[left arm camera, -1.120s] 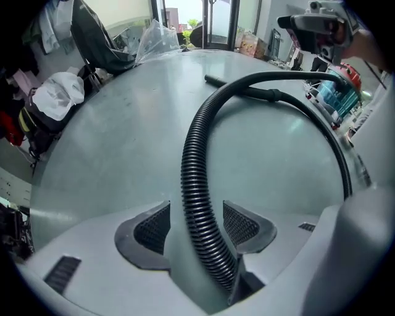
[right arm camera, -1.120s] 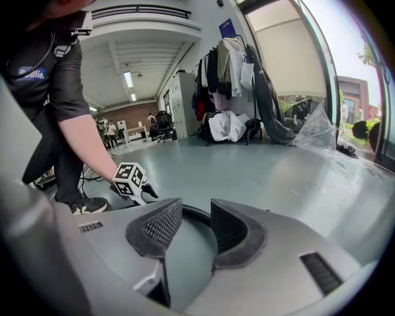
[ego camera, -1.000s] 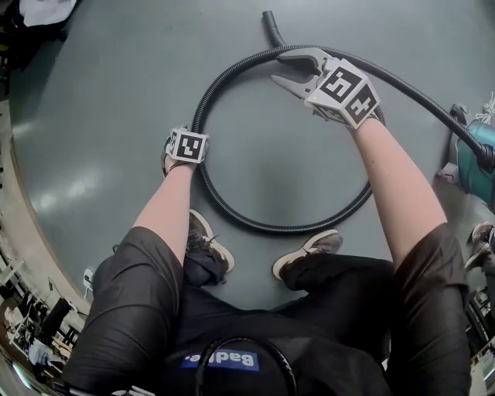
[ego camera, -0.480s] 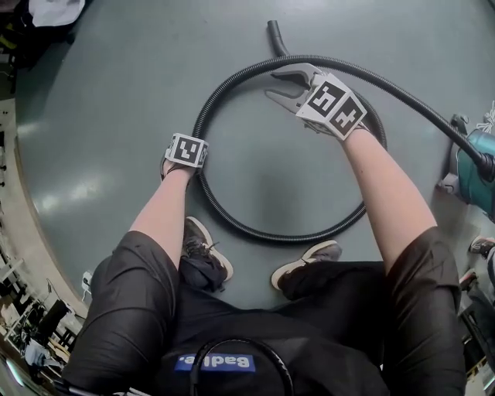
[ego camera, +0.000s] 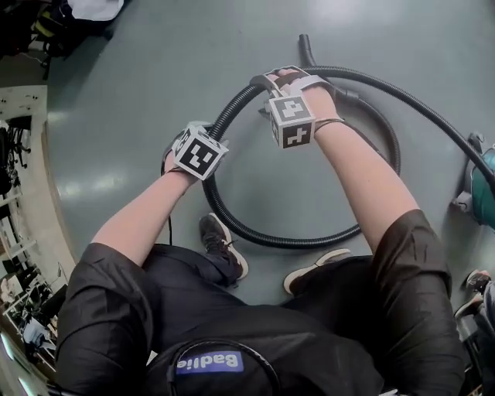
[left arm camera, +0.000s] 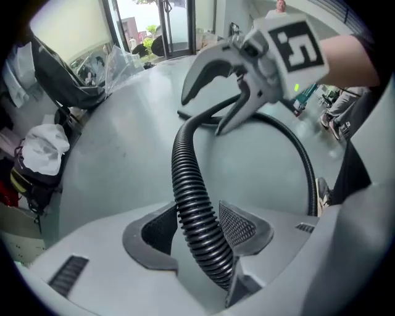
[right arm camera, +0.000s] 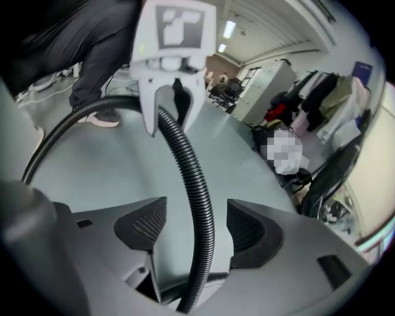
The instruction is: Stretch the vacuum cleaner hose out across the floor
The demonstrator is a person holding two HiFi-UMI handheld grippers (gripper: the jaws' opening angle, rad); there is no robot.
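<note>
A black ribbed vacuum hose [ego camera: 255, 236] lies in a loop on the grey floor, its nozzle end [ego camera: 305, 45] at the top. My left gripper [ego camera: 199, 152] is shut on the hose [left arm camera: 196, 216] and holds that stretch up off the floor, the pads [left arm camera: 237, 225] pressing its sides. My right gripper [ego camera: 261, 94] straddles the hose [right arm camera: 200, 203] further along. Its jaws have just been opening, and now there are gaps between the hose and both pads [right arm camera: 145, 225]. The two grippers face each other, one short raised stretch apart. The hose runs right to a teal vacuum cleaner [ego camera: 483, 186].
The person's shoes [ego camera: 224, 247] [ego camera: 313, 271] stand just inside and at the loop's near edge. Bags and clutter [ego camera: 46, 19] sit at the upper left, with a white bundle [left arm camera: 40, 154] among them. Hanging clothes [right arm camera: 333, 117] line one wall.
The left gripper has risen, lifting its stretch of hose off the floor. The right gripper has rolled and slid left along the hose toward the left one, and its jaws have opened.
</note>
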